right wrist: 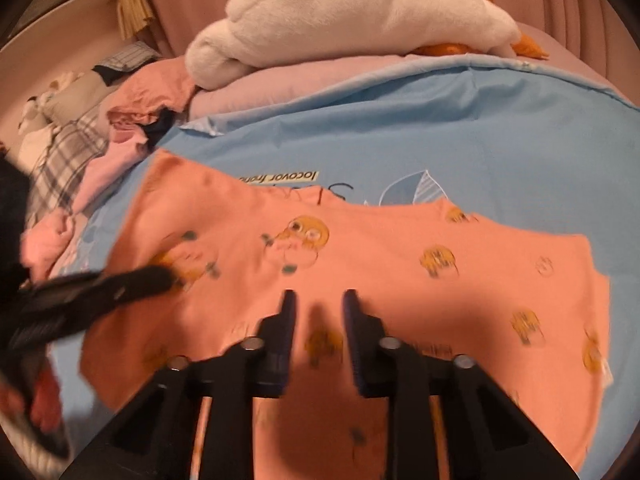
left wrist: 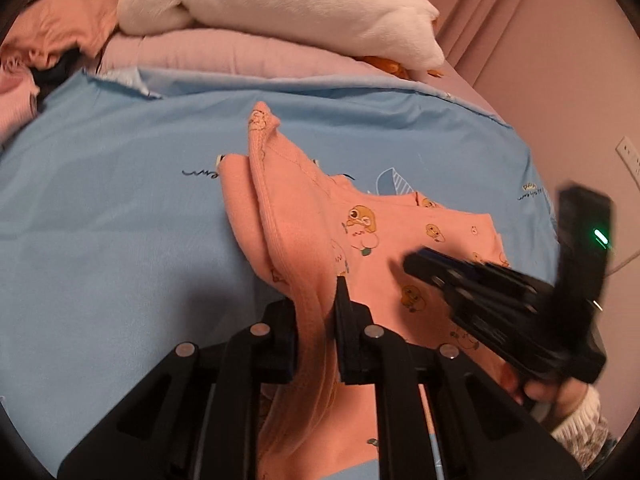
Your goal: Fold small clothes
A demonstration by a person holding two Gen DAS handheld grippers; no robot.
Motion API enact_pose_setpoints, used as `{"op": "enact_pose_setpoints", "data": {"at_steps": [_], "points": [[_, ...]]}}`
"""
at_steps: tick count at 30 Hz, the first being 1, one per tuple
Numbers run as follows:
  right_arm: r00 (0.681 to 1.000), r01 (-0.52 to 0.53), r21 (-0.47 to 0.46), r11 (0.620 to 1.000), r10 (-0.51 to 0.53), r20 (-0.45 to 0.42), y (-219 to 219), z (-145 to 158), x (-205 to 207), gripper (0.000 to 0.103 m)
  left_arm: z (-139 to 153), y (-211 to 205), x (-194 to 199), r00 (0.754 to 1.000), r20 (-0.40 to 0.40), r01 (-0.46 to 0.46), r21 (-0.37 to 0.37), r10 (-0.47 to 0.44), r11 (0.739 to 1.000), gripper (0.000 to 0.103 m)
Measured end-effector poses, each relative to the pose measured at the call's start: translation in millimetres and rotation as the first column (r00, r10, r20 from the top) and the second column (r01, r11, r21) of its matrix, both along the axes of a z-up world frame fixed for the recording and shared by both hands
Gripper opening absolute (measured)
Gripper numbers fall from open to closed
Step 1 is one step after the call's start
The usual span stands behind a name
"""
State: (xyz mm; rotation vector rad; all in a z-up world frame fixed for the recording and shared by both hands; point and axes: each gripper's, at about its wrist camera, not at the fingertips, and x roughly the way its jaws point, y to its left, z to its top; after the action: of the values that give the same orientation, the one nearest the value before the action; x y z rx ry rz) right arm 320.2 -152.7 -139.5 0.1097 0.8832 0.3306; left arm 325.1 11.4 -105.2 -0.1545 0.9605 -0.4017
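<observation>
Blue bedsheet point(left wrist: 100, 208) was under everything. At far left, a heap of crumpled pink clothes point(right wrist: 132, 92) sat at the sheet's edge. Your left gripper point(left wrist: 316, 300) had its jaws clamped on a bunched, lifted fold of the salmon duck-print baby top point(left wrist: 360, 232), which lay mid-sheet. Your right gripper point(right wrist: 318, 300) hovered over the top's flat body point(right wrist: 400, 248), jaws apart, nothing between them. White plush blanket point(right wrist: 360, 12) was piled on a pink quilt point(left wrist: 240, 56) behind.

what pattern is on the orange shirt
Yellow cartoon ducks on the orange shirt, clearest in the right wrist view.
</observation>
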Motion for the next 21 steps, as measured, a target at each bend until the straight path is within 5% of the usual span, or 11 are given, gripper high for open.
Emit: {"op": "enact_pose_setpoints", "data": {"at_steps": [9, 16, 21], "points": [[0.998, -0.006, -0.064, 0.998, 0.002, -0.065, 7.1, -17.0, 15.1, 0.017, 0.3, -13.6, -2.0, 1.000, 0.011, -0.002, 0.070, 0.002, 0.998, 0.013], [0.996, -0.091, -0.084, 0.992, 0.091, -0.002, 7.3, 2.3, -32.0, 0.017, 3.9, -15.4, -5.1, 1.000, 0.015, -0.006, 0.086, 0.004, 0.996, 0.013], [0.987, -0.156, -0.143, 0.977, 0.150, -0.057, 21.8, -13.7, -43.3, 0.017, 5.6, -19.4, -7.1, 1.000, 0.022, -0.007, 0.096, 0.005, 0.995, 0.013]]}}
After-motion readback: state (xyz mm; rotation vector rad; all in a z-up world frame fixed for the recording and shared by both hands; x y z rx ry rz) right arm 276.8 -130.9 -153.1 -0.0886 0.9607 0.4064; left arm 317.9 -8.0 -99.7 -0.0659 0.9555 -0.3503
